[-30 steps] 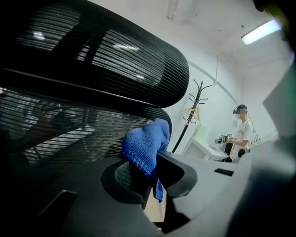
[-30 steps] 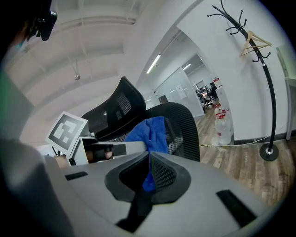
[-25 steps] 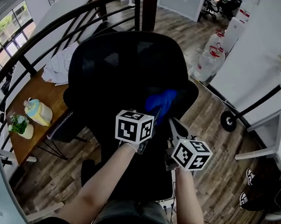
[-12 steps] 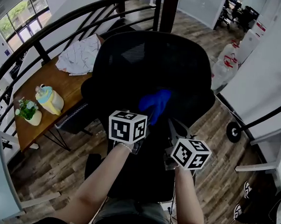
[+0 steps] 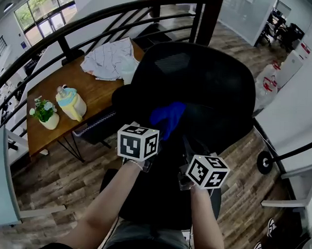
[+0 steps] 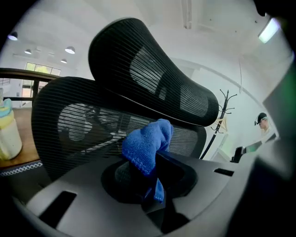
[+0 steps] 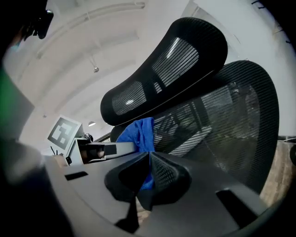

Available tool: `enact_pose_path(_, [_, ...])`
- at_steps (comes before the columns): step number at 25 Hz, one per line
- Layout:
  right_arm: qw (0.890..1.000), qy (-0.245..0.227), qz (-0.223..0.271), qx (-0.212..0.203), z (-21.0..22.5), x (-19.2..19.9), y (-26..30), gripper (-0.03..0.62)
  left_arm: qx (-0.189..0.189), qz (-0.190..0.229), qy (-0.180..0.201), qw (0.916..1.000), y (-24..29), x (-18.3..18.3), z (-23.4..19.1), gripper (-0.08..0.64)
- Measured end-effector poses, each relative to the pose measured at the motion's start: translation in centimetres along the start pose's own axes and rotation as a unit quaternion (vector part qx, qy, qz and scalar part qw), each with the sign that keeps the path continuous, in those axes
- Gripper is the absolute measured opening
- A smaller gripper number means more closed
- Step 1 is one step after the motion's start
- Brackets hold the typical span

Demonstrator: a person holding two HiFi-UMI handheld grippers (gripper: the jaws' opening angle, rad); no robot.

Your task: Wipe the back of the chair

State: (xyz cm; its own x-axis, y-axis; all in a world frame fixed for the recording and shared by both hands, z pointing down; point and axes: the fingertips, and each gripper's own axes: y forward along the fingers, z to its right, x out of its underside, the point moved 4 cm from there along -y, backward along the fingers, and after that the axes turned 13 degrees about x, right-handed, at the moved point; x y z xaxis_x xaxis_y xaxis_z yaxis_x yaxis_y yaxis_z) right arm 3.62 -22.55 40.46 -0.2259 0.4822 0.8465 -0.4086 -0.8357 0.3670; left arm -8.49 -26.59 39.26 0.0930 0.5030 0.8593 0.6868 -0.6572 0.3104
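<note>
The black mesh chair (image 5: 209, 82) faces away from me, its backrest (image 6: 69, 125) and headrest (image 6: 148, 74) filling both gripper views. A blue cloth (image 5: 166, 118) is pressed against the back of the chair, left of its middle. My left gripper (image 5: 161, 131) is shut on that blue cloth (image 6: 145, 146), which bunches up above the jaws. My right gripper (image 5: 188, 146) sits just to its right, jaws closed together, near the lower back of the chair. In the right gripper view the cloth (image 7: 138, 134) and the left gripper (image 7: 104, 149) show just beyond my right gripper (image 7: 149, 159).
A wooden table (image 5: 63, 117) stands to the left with a potted plant (image 5: 44, 114), a yellow-and-teal jug (image 5: 72, 103) and a crumpled shirt (image 5: 110, 60). A black curved railing (image 5: 72, 32) runs behind. Water bottles (image 5: 269, 82) and a stand's wheel (image 5: 264, 162) are on the right.
The cloth and left gripper have slid leftward across the chair back, from right of its middle to left of it. The right gripper followed alongside.
</note>
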Motion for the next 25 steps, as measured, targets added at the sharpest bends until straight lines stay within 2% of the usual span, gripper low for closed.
enact_pose_path(8, [0.999,-0.014,-0.015,-0.045,-3.5,0.5,2.2,0.029,-0.05,0.023,-0.015,0.9984,-4.0,-0.3,-3.8,0.086])
enact_pose_path(19, [0.994,-0.031,-0.029,-0.103,-9.1,0.5,4.9,0.029,-0.126,0.045,-0.037,0.9903,-9.8,-0.5,-8.0,0.086])
enact_pose_path(25, [0.99,-0.037,-0.04,-0.134,-10.7,1.4,4.7,0.029,-0.141,0.053,-0.041,0.9878,-11.8,-0.2,-8.3,0.086])
